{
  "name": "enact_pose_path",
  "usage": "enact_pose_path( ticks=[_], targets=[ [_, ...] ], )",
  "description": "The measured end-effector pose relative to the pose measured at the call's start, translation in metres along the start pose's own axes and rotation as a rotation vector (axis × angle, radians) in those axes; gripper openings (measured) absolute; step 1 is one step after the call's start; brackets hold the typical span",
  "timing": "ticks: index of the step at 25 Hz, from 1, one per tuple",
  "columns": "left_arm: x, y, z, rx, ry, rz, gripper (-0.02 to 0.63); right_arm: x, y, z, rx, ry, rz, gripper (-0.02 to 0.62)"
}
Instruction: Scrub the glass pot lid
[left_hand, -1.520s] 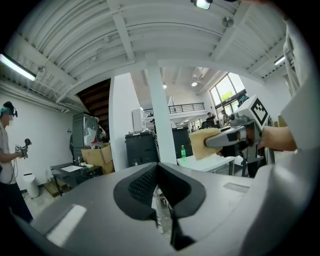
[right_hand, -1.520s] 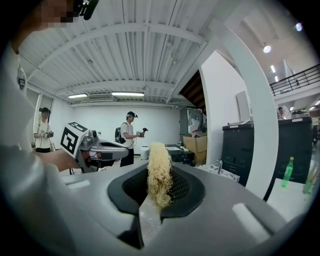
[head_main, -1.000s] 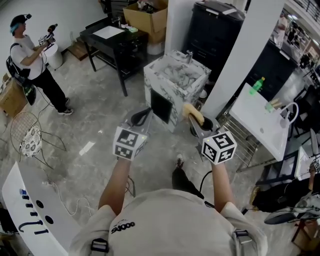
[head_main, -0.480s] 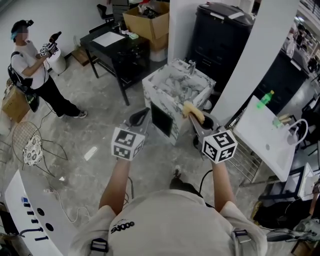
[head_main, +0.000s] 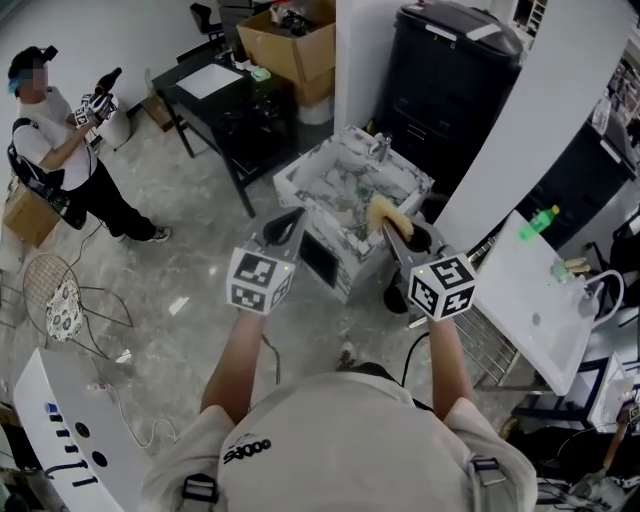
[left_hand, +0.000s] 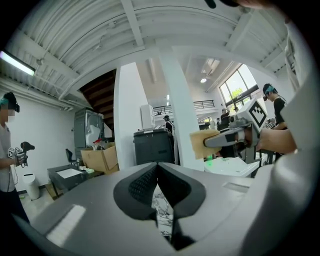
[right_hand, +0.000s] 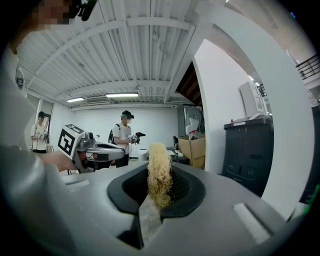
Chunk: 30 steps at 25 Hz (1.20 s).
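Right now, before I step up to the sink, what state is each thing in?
left gripper: shut, nothing between the jaws.
right gripper: shut on yellow scrub sponge.
yellow scrub sponge: pinched, sticking out past the jaws.
cardboard box: open on top.
green bottle: upright on white table.
glass pot lid: not visible.

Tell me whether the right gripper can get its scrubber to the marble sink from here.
Probably yes: the right gripper, shut on the yellow scrubber, hangs in open air before the marble sink, with nothing visible between them.
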<state>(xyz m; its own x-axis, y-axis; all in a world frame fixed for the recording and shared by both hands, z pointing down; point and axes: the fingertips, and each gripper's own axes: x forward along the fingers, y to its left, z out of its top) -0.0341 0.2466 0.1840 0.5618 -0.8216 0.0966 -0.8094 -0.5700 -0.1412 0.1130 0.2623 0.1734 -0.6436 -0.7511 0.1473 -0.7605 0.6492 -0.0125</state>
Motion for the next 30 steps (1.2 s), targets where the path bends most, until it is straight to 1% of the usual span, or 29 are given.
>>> enact_pose_path(
  ticks=[6,12,21,30],
  targets=[
    [0.048,0.009,0.005,0.001,0.005,-0.006,0.009,0.021,-0.039,0.008,-0.009,0.007,0.006,0.043],
    [0.088,0.021,0.011,0.007,0.001,0.014,0.009,0.045,-0.078,0.014,-0.015,0.004,0.025,0.043],
    [0.133,0.045,0.008,0.005,0.006,0.056,0.009,0.087,-0.117,0.012,-0.02,0.015,0.075,0.043],
    [0.176,0.055,0.0,-0.01,0.012,0.083,0.009,0.114,-0.153,0.004,-0.008,0.025,0.11,0.043]
  ],
)
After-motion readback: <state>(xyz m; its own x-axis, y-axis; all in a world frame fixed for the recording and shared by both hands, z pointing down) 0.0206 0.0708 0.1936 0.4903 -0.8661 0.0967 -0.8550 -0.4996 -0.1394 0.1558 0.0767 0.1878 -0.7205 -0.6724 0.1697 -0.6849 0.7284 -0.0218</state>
